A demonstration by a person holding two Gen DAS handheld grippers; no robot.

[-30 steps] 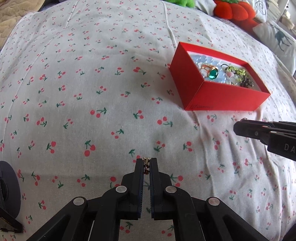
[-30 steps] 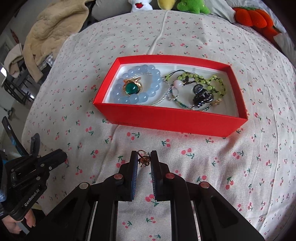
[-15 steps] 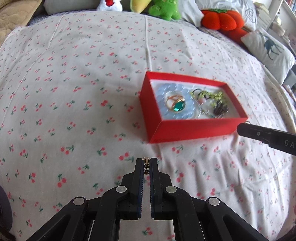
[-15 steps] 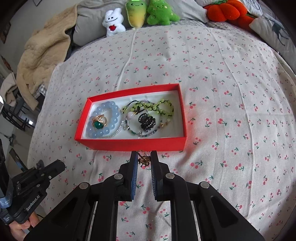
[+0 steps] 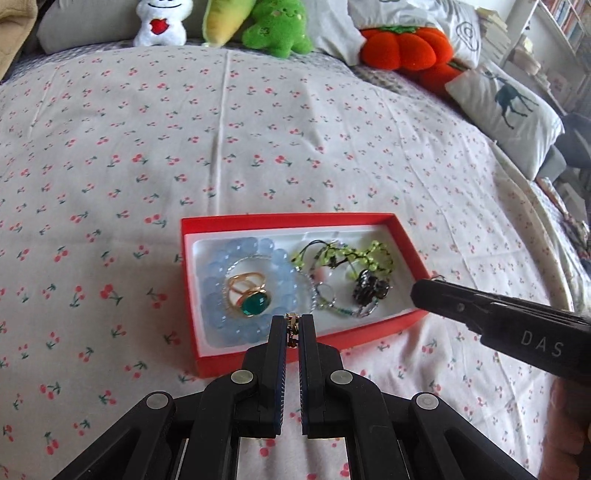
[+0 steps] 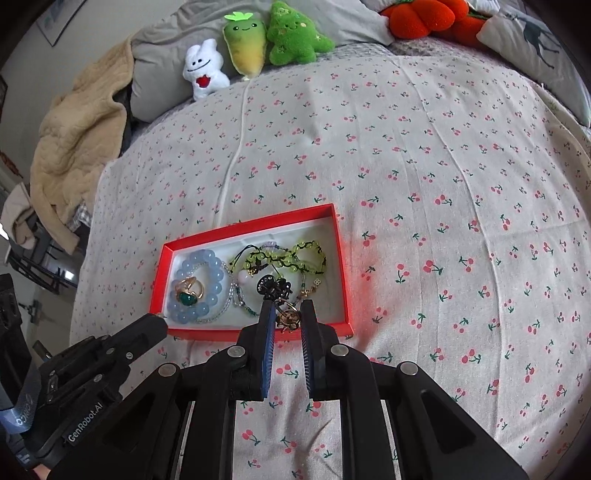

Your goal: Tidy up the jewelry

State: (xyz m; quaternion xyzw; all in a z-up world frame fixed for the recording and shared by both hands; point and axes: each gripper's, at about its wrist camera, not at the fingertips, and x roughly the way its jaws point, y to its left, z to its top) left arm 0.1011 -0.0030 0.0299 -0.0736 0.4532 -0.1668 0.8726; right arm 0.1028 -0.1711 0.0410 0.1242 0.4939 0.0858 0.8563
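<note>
A red box (image 5: 373, 334) (image 6: 341, 266) lies on the cherry-print bed sheet. It holds a blue bead bracelet (image 5: 214, 291) (image 6: 207, 260), a gold ring with a green stone (image 5: 253, 301) (image 6: 188, 295), a green bead bracelet (image 5: 365, 254) (image 6: 295, 254) and a dark piece (image 5: 369, 288) (image 6: 273, 286). My left gripper (image 5: 293, 323) is shut on a small gold piece (image 5: 293, 326), above the box's near wall. My right gripper (image 6: 288, 314) is shut on a small gold ring-like piece (image 6: 288, 315), above the box's near right part.
Plush toys (image 6: 243, 44) (image 5: 277, 29) and an orange pumpkin cushion (image 5: 406, 48) line the far edge of the bed. A deer-print pillow (image 5: 509, 107) lies at the right. A beige blanket (image 6: 77, 136) hangs at the left edge.
Both grippers have risen and moved toward the box with their pieces. The box now sits right under both sets of fingertips.
</note>
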